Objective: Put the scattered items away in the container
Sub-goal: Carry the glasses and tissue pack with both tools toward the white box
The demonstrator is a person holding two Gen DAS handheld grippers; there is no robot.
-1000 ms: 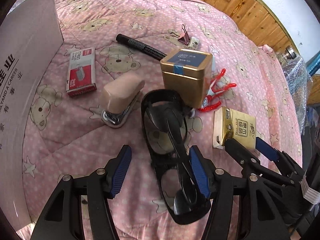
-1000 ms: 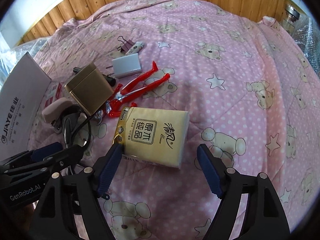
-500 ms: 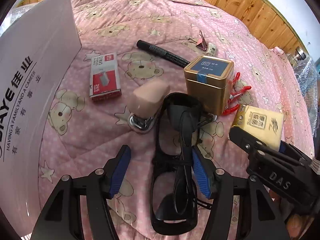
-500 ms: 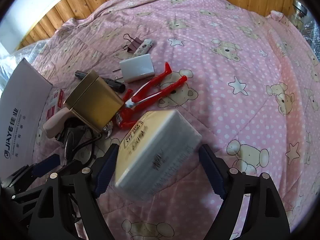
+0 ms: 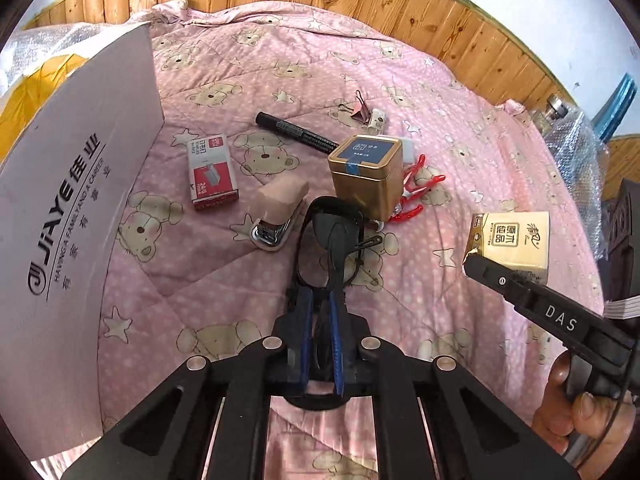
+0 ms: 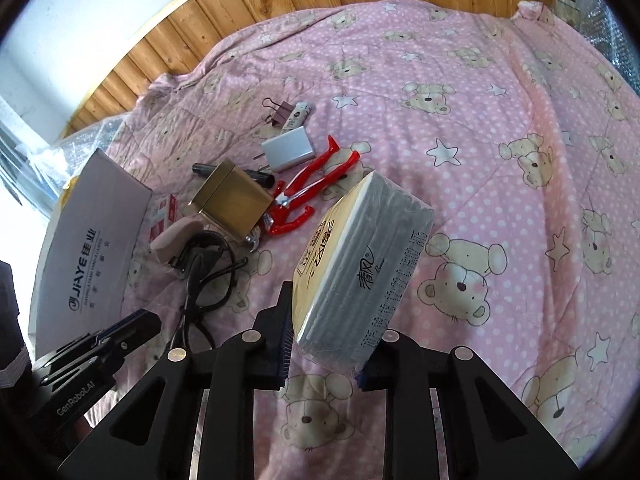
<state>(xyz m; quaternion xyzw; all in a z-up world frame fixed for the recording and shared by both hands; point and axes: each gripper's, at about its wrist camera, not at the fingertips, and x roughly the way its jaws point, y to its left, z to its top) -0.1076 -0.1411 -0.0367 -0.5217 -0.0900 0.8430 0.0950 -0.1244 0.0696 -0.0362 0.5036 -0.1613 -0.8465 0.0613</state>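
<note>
The left gripper (image 5: 319, 330) has its jaws pinched on the near end of the black glasses (image 5: 334, 240), whose far lens lies against the gold tin (image 5: 366, 174) on the pink bed quilt (image 5: 460, 128). The right gripper (image 6: 324, 344) has its jaws clamped on the tissue pack (image 6: 360, 264), held tilted above the quilt, right of the glasses. Just left of the glasses sits a pink stapler (image 5: 278, 210), and beyond it a red staple box (image 5: 212, 172). Red pliers (image 6: 308, 192) lie right of the tin, with a white charger (image 6: 288, 150) and a black marker (image 5: 298, 132) farther off. A binder clip (image 5: 360, 106) lies farthest. The white box (image 5: 72, 216) stands at the left edge of the scatter.
</note>
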